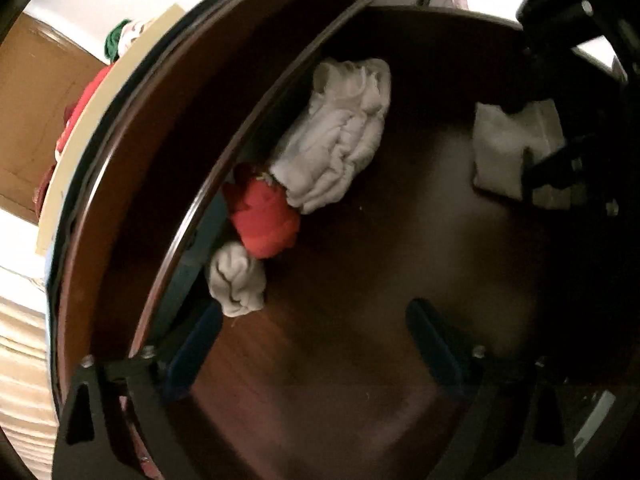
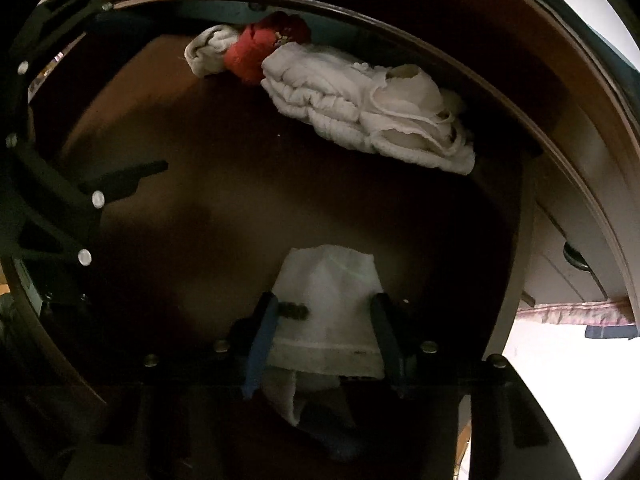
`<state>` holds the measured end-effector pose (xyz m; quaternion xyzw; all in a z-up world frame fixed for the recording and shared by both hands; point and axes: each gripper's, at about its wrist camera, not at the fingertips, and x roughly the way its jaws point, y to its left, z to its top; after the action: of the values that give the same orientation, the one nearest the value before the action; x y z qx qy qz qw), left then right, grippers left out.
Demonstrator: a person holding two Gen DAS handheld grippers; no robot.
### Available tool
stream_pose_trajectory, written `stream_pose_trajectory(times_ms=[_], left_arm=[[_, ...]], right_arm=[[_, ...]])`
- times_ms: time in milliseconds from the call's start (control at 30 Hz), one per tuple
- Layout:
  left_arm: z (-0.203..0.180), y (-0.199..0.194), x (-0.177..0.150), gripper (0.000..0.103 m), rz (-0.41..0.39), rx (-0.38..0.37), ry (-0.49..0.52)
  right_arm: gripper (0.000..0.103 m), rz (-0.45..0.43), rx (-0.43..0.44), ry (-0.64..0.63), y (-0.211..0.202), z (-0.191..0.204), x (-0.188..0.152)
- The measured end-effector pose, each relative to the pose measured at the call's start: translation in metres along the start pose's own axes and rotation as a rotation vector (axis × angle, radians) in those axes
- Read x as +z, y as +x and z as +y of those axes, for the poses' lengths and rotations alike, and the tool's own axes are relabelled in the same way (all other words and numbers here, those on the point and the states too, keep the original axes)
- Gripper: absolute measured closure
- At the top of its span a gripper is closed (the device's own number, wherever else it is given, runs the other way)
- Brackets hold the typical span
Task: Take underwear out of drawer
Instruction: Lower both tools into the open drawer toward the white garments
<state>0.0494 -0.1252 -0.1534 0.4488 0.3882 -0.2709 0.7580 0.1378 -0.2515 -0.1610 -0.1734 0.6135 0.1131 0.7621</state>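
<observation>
Right wrist view, lower centre: we are straddling a white underwear piece (image 2: 326, 312) on the drawer (image 2: 160, 184) floor with the right gripper (image 2: 324, 332); its jaws are flanking the cloth, pad contact unclear; the left gripper (image 1: 312, 344) is standing wide open over bare wood, empty. Risk, we judge: thin fabric slipping from a shallow pinch, or snagging the white bundle (image 2: 372, 108) upper right. We are reading no labels.

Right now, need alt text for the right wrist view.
The right hand-held gripper straddles a folded white garment on the dark wooden drawer floor. Along the far wall lie a white bundle, a red roll and a small white roll.
</observation>
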Motion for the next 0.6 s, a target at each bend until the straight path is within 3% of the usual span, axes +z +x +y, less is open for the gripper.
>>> stream_pose_trajectory(times_ms=[67,167,200,300,467,600], left_arm=[[-0.001,0.000,-0.001,0.010,0.003,-0.018,0.004],[-0.003,0.000,-0.006,0.010,0.012,-0.036,0.027],[-0.003,0.000,-0.007,0.010,0.010,-0.043,0.030],[-0.002,0.003,-0.014,0.010,0.037,-0.063,0.034],[-0.012,-0.001,-0.017,0.010,0.023,-0.095,0.078],[-0.013,0.000,-0.018,0.014,0.039,-0.099,0.064]], right_arm=[[0.057,0.005,-0.011,-0.008,0.000,-0.001,-0.001],[0.080,0.013,-0.024,-0.054,-0.002,0.001,-0.008],[0.083,0.014,-0.001,-0.048,-0.002,0.000,-0.010],[0.087,-0.012,0.017,-0.012,-0.004,-0.004,-0.016],[0.090,-0.109,0.231,0.183,-0.017,-0.034,-0.029],[0.090,-0.114,0.307,0.224,-0.020,-0.039,-0.045]])
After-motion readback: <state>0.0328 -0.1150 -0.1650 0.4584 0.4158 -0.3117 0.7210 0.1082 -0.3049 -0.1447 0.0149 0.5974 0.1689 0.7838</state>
